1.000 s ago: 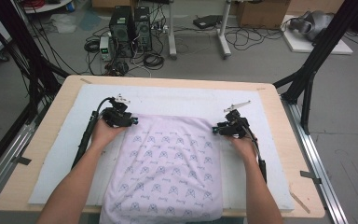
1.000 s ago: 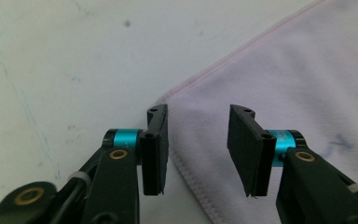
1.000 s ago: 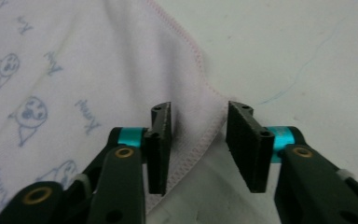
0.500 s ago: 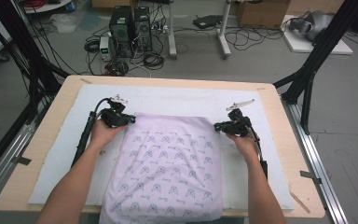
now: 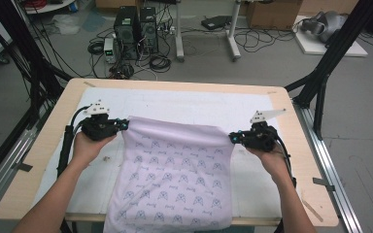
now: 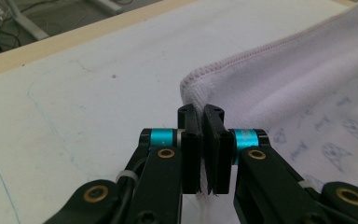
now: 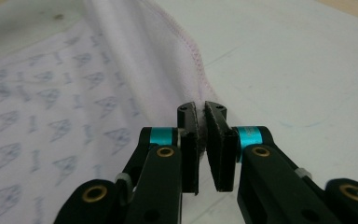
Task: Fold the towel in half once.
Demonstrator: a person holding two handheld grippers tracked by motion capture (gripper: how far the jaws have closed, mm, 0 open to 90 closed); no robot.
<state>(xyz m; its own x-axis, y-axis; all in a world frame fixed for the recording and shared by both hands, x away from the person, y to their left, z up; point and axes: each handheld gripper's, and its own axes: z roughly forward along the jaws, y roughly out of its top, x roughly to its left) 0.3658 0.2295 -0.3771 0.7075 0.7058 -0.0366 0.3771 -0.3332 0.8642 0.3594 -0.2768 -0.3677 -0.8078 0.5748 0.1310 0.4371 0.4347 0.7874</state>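
High view: a pale lilac printed cloth towel (image 5: 175,170) lies spread on the white mat (image 5: 184,104) that covers the light wooden desk (image 5: 291,160), its near end hanging over the desk's front edge. The left tongs (image 5: 124,124), in the person's left hand (image 5: 88,145), pinch the towel's far left corner; the right tongs (image 5: 232,138), in the right hand (image 5: 268,158), pinch its far right corner. The far hem runs taut between the two tongs and is raised off the mat, while the rest of the cloth slopes down to the desk. Left gripper view: the black jaws of the left tongs (image 6: 204,140) are pressed together on the towel (image 6: 307,93), with the stitched corner bunched above the tips and a strip of cloth showing below them; white mat (image 6: 74,93) to the side. Right gripper view: the right tongs (image 7: 204,140) are clamped on the towel's hemmed edge (image 7: 135,60), a fold of fabric squeezed between the pads; the hem with pink stitching runs away from the jaws, above the mat (image 7: 298,70).
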